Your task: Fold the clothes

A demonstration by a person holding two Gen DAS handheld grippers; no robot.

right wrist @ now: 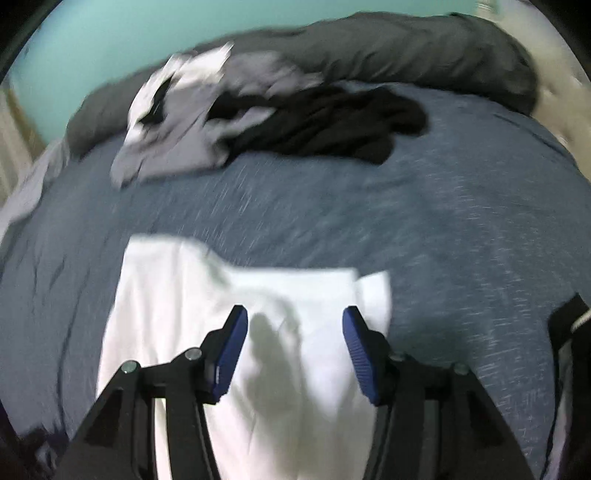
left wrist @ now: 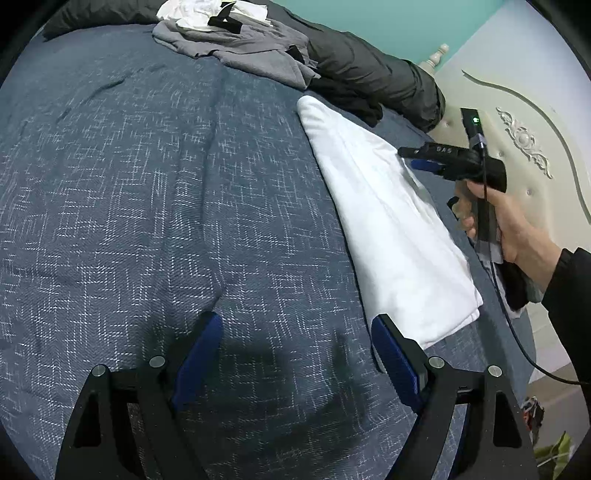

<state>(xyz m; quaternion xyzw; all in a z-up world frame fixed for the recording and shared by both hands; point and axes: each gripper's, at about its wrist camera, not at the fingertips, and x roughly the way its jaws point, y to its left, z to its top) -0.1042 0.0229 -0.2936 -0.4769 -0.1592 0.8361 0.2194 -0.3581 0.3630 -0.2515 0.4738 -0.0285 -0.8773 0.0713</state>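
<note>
A folded white garment lies flat on the blue bed cover. The right gripper hovers over it, fingers released and empty. The left gripper hangs above bare cover, fingers wide apart. Grey clothes lie heaped well away

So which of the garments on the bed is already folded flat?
The white garment, lying smooth under the right gripper. The grey, black and other white clothes sit crumpled in a pile farther away.

both wrist cams angled down, near bed, sharing white garment
</note>
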